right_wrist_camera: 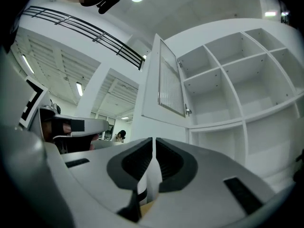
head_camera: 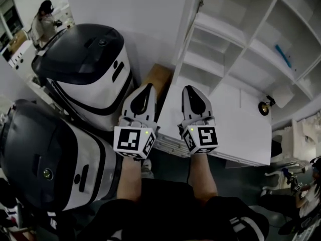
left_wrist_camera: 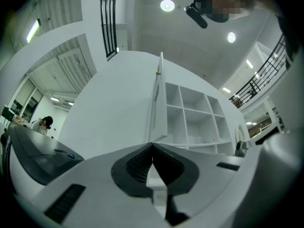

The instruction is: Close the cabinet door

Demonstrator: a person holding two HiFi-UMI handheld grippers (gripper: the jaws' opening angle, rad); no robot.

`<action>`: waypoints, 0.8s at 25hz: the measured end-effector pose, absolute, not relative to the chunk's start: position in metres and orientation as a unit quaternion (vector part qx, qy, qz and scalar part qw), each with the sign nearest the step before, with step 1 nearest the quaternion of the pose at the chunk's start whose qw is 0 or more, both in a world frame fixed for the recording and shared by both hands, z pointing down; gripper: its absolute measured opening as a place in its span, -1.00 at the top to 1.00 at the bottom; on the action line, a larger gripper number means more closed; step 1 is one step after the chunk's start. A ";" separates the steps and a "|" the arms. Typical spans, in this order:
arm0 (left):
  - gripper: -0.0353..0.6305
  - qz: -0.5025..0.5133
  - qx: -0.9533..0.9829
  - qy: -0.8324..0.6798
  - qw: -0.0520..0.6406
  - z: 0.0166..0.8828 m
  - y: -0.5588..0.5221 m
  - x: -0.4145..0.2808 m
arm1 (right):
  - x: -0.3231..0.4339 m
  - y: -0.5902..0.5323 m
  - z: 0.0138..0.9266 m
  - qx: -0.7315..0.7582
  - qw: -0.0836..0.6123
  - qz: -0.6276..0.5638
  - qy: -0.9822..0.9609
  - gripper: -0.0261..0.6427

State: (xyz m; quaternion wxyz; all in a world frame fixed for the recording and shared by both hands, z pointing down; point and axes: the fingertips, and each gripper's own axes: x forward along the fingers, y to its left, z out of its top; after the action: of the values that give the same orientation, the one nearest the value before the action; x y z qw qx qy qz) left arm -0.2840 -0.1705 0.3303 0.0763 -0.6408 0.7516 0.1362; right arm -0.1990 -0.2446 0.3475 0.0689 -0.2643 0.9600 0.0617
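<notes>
The person holds two grippers side by side in front of a big white cabinet. The cabinet has lots of open shelves.

The left gripper has its jaws together at the tips. Nothing is between them. The right gripper has its jaws together too, with only a thin line showing between them. It holds nothing.

The cabinet door is open. It hangs on the left side of the cabinet and sticks out into the room. It is white and has a panel of thin bars in it. In the left gripper view the door shows from its thin edge, right above the jaws. Both grippers point toward the door and the shelves, and neither one touches the door.

To the left of the person stand two big machines, white and dark grey. One machine is farther off and the other machine is close by. A brown board lies near the tip of the left gripper. Another person is far off in the top left corner.
</notes>
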 end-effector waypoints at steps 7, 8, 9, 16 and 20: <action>0.85 0.141 -0.664 0.721 0.139 0.277 -0.186 -0.317 | -0.207 -0.257 0.270 -0.284 0.165 0.103 0.939 0.86; 0.85 0.137 -0.667 0.717 0.148 0.269 -0.189 -0.320 | -0.207 -0.257 0.262 -0.287 0.174 0.108 0.936 0.86; 0.85 0.132 -0.670 0.713 0.157 0.261 -0.192 -0.324 | -0.208 -0.257 0.255 -0.290 0.180 0.115 0.933 0.86; 0.85 0.146 -0.711 0.646 0.238 0.191 -0.209 -0.319 | -0.218 -0.258 0.215 -0.294 0.223 0.149 0.918 0.86; 0.85 0.144 -0.720 0.612 0.294 0.160 -0.215 -0.316 | -0.220 -0.253 0.193 -0.296 0.238 0.177 0.908 0.86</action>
State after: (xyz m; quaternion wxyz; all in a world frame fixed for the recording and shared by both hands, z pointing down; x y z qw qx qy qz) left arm -0.3161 -0.2155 0.1598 0.2938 -0.7202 0.6117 0.1444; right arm -0.2196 -0.2527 0.1928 0.2382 -0.2958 0.9079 0.1773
